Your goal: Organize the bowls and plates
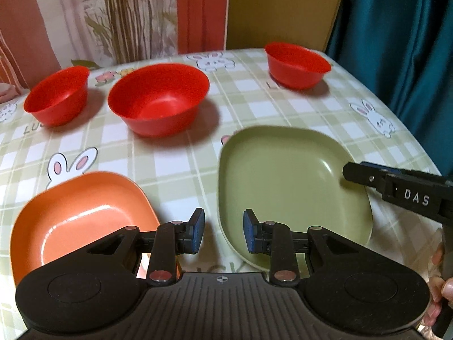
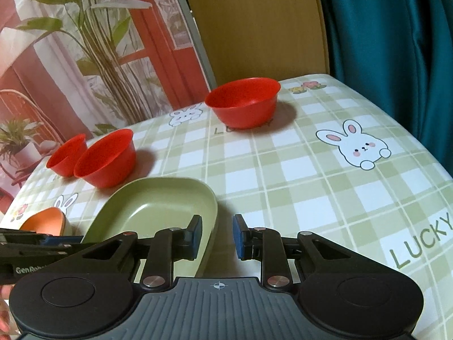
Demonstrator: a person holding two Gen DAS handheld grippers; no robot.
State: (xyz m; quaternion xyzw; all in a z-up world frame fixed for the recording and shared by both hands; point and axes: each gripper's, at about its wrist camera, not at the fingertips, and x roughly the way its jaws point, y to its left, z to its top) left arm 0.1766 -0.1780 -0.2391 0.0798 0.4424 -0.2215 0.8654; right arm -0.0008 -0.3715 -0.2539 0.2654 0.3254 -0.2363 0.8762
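Observation:
A green square plate (image 1: 286, 181) lies on the checked tablecloth, with an orange square plate (image 1: 82, 218) to its left. My left gripper (image 1: 223, 229) hangs open over the gap between the two plates. Its right finger overlaps the green plate's left rim, and the pads press on nothing. My right gripper (image 2: 217, 235) is open astride the green plate's (image 2: 158, 206) right rim without pinching it, and it reaches in from the right (image 1: 349, 171) in the left wrist view. Three red bowls stand farther back: a small one (image 1: 59, 96), a large one (image 1: 158, 99) and another (image 1: 297, 65) at the far right.
A wooden chair back (image 1: 283, 8) stands behind the table, with a teal curtain (image 1: 396, 42) to its right. The table's right edge (image 1: 410, 130) curves close to the green plate. A person's hand (image 1: 441, 283) holds the right gripper's handle. Bare tablecloth (image 2: 311, 187) lies right of the green plate.

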